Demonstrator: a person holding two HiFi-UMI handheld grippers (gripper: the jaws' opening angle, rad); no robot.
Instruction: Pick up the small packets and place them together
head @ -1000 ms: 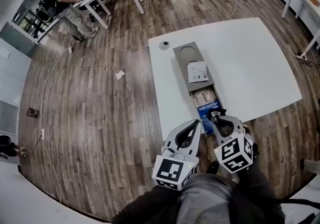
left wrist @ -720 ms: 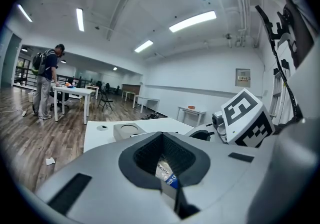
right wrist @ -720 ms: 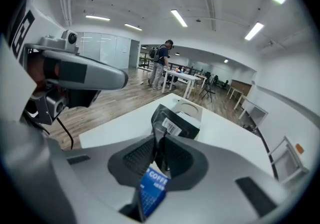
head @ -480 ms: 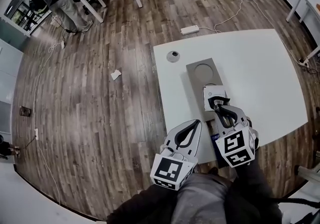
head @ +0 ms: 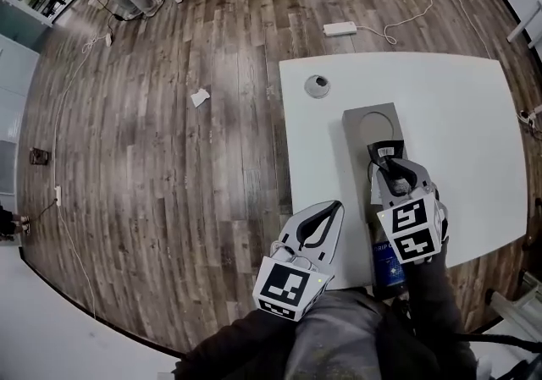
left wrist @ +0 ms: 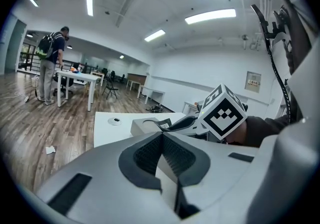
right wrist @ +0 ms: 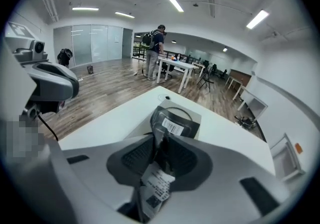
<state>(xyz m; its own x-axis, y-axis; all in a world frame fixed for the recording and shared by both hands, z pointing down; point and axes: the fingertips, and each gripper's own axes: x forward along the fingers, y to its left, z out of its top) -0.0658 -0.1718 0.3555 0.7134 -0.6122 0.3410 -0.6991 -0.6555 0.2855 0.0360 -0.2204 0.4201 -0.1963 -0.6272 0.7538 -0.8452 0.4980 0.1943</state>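
the right gripper (head: 385, 171) is clamped on a dark packet (head: 385, 151). in the right gripper view this packet (right wrist: 169, 127) runs up between the pads, with its barcode end sticking out at 12 o'clock and a white printed label trailing back toward the camera. the barcode end is over the near part of a grey box (head: 360, 116); i cannot tell whether they touch. the box lies lengthwise on the white table (head: 474, 116) and has a round recess in its far end. a blue packet (head: 387, 258) lies at 6 o'clock from the box, by the table's near edge, partly under the right gripper's marker cube. the left gripper (head: 333, 207) sits at 9 o'clock from the right one, over the table's near left corner. its fingers are pressed together with nothing between them. a small round fitting (head: 318, 85) sits on the table at 10 o'clock from the box.
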